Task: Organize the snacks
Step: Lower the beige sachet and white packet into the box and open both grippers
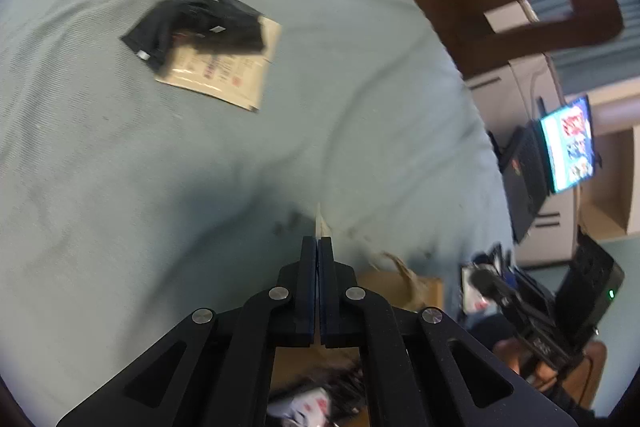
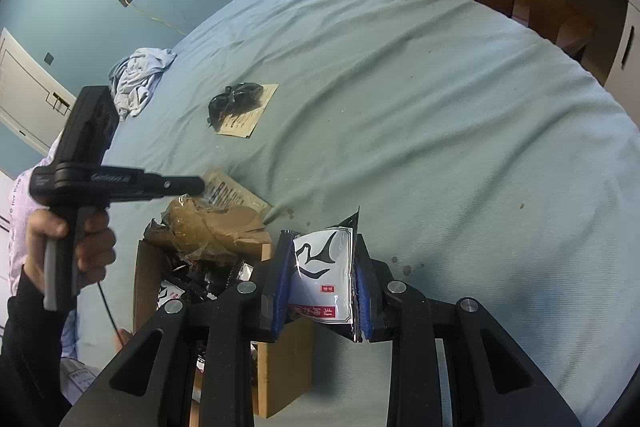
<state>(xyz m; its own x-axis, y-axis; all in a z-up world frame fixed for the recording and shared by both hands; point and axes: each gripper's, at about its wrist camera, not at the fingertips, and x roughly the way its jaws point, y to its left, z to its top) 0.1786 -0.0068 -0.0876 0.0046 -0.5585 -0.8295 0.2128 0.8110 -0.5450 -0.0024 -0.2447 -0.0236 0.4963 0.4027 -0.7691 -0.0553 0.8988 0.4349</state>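
Snack packet (image 2: pixel 324 275) between right gripper's (image 2: pixel 322 281) fingers (image 2: pixel 280 287)

Cardboard box (image 2: pixel 280 367) contents blurred, partly hidden behind the right claw (image 2: pixel 322 279).

left hand-held gripper (image 1: pixel 319 247) pinching packet edge (image 1: pixel 320 223), blue cloth (image 1: pixel 120 167)

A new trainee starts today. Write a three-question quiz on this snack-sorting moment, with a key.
1. True or false: the right gripper is shut on a white packet printed with a black bird.
2. What lies on top of the beige packet out on the blue cloth? A) a black packet B) a spoon C) a red cup
3. Fill in: the left gripper is ___ on the edge of a thin packet.

Key: 1 true; 2 A; 3 shut.
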